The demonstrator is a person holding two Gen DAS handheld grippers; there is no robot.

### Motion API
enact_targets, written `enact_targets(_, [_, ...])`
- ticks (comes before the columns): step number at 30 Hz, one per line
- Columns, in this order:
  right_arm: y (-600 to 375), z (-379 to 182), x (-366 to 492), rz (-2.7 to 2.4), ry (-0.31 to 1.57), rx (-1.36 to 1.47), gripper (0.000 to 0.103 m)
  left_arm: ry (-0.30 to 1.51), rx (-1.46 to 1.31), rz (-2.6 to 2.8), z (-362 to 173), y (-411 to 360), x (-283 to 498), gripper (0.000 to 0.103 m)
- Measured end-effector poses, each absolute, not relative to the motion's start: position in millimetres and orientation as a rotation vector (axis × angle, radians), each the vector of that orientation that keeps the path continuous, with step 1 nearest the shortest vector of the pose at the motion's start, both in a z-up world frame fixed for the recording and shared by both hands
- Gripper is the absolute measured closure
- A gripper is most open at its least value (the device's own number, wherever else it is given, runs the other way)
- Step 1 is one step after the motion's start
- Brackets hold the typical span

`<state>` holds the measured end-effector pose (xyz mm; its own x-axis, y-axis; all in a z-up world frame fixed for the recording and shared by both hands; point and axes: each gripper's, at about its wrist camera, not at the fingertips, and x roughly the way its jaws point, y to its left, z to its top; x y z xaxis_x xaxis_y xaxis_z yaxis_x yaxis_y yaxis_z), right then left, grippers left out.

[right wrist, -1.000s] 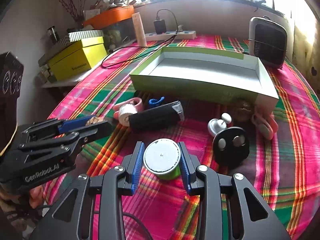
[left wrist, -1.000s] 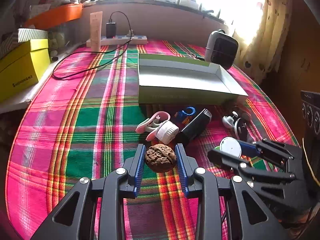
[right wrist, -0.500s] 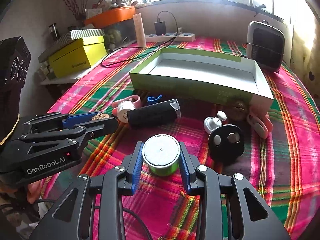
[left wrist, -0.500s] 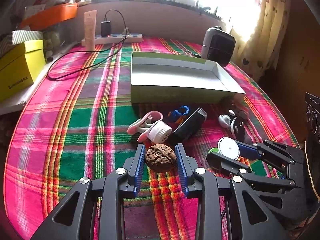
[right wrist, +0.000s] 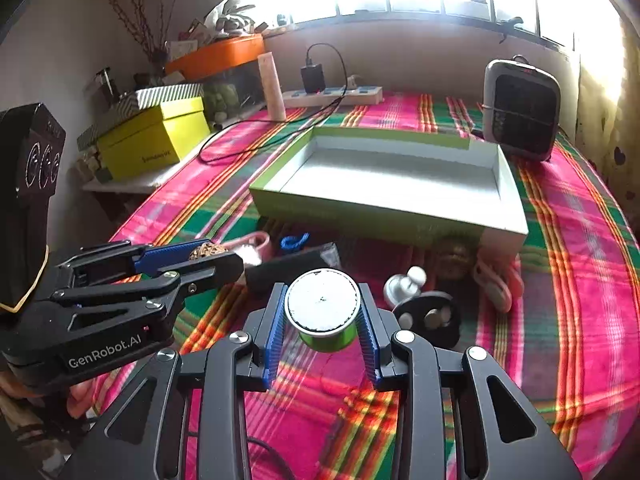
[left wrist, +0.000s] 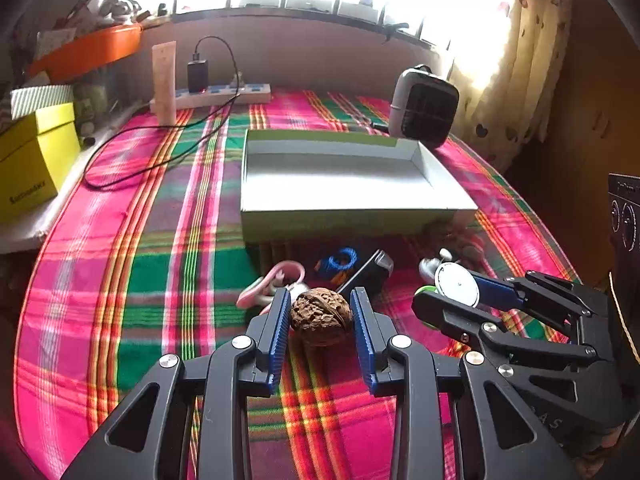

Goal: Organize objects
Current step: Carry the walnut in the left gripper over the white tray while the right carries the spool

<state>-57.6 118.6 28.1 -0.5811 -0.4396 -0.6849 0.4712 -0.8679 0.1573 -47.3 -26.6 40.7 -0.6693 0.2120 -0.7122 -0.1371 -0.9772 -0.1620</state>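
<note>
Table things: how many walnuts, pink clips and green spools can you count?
Walnuts: 2
Pink clips: 2
Green spools: 1
Total: 5

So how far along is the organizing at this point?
Nothing is placed: the green box is empty. In hand: left tongs hold a walnut, right tongs a green spool. Left over: black tube, blue clip and others.

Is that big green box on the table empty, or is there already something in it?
Empty. Both views show the box's bare pale floor; the walnut and spool are held outside it.
</note>
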Motion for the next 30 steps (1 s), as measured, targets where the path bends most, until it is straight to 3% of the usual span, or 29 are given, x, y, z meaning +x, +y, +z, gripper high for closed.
enact_targets(30, [119.5, 43.3, -164.5, -2.437, -0.058, 1.088, 0.068, -0.173, -1.153, 2.696, 59.2, -35.2, -157.2, 0.074])
